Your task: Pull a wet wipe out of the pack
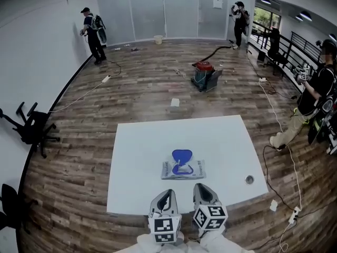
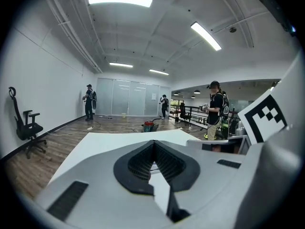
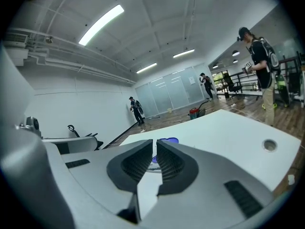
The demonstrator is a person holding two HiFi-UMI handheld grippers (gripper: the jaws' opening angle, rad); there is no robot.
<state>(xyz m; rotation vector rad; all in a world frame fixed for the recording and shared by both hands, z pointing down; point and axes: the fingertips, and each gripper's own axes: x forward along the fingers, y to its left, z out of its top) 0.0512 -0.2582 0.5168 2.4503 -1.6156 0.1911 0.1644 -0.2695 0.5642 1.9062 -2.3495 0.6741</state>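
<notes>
Grippers (image 1: 167, 193) (image 1: 203, 186) hover at table's (image 1: 138, 157) edge (pack (image 1: 182, 169) beyond).

The worktop (image 1: 221, 141) is smooth, matt white. The pack (image 1: 192, 170) is glossy plastic film with a blue plastic lid (image 1: 181, 155). The left claw (image 1: 167, 194) and right claw (image 1: 204, 188) are matt grey plastic with black ribbed pads (image 2: 139, 163). The floor (image 1: 147, 88) is faintly shiny wood plank.

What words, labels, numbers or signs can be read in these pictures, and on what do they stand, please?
None can be read.
Pack: blue print, too small to read.
Wall sign: too small to read.
Marker cubes: black-and-white square patterns only, no words.
</notes>
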